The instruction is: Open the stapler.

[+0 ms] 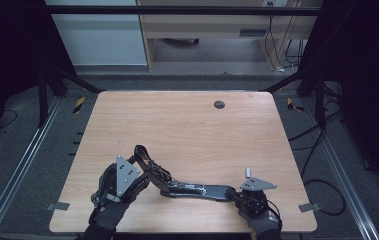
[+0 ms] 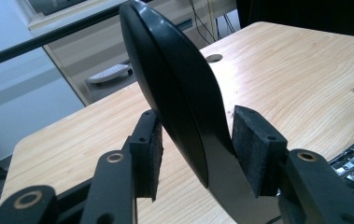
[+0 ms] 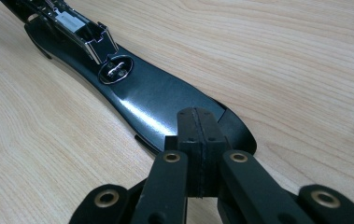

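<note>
Hand-held gripper [image 1: 144, 172] on the left has its jaws parted around the raised end of a long black glossy device [image 1: 192, 190]; in the left gripper view the device's rounded blade-like end [image 2: 179, 93] stands tilted between the two pads, the right pad [image 2: 254, 140] against it and the left pad [image 2: 149, 149] just beside it, so I cannot tell whether the grasp is firm. The right hand-held gripper [image 1: 237, 192] is clenched with its pads together over the device's other end [image 3: 165, 102], which lies flat on the counter [image 1: 187, 120].

Largest first: the wooden counter has rounded corners and a round cable hole [image 1: 219, 104] near its far edge; most of its surface beyond the device lies bare, giving open room forward and to both sides. The device stretches across the near part of the counter, close to the front edge, between the two gloved hands. A chrome clasp [image 3: 81, 28] and an oval metal fitting [image 3: 115, 70] sit on its upper face. A small silvery bar [image 1: 248, 171] stands on the counter just beyond the right hand-held gripper.

No brand, label or writing can be read.
</note>
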Demonstrator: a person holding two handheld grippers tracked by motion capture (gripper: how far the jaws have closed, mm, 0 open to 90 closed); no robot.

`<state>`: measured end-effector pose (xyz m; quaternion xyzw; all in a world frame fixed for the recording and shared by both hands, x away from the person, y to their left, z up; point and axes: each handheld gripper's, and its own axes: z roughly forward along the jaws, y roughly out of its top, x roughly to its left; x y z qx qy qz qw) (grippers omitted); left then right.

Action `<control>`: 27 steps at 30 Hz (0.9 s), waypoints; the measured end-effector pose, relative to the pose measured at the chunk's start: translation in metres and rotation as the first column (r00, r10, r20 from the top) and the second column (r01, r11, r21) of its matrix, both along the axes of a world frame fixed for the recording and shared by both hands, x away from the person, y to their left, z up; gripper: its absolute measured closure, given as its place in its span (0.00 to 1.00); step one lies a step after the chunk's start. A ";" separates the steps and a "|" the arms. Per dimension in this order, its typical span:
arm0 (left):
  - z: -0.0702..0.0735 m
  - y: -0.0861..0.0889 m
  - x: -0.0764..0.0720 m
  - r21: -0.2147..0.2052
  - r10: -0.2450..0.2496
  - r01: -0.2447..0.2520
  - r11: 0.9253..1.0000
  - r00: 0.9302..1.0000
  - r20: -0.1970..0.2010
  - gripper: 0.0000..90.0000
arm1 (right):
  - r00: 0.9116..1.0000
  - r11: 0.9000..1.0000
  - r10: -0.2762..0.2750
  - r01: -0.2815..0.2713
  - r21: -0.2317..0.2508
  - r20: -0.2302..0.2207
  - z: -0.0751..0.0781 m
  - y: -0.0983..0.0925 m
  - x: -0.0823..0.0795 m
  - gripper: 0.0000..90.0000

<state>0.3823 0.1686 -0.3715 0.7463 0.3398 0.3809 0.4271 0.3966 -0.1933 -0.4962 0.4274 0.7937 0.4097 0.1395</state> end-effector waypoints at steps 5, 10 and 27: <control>-0.006 0.017 0.002 -0.029 0.011 -0.011 1.000 1.000 -0.010 0.57 | 1.000 1.000 0.000 0.000 -0.001 -0.001 0.000 0.000 0.000 1.00; -0.006 0.017 0.001 -0.028 0.011 -0.011 1.000 1.000 -0.006 0.57 | 1.000 1.000 0.000 0.000 0.004 -0.004 0.000 0.000 0.000 1.00; -0.017 0.034 0.002 -0.090 0.050 -0.053 0.994 0.998 -0.038 0.54 | 1.000 1.000 0.006 -0.006 0.003 -0.006 0.000 0.000 0.002 1.00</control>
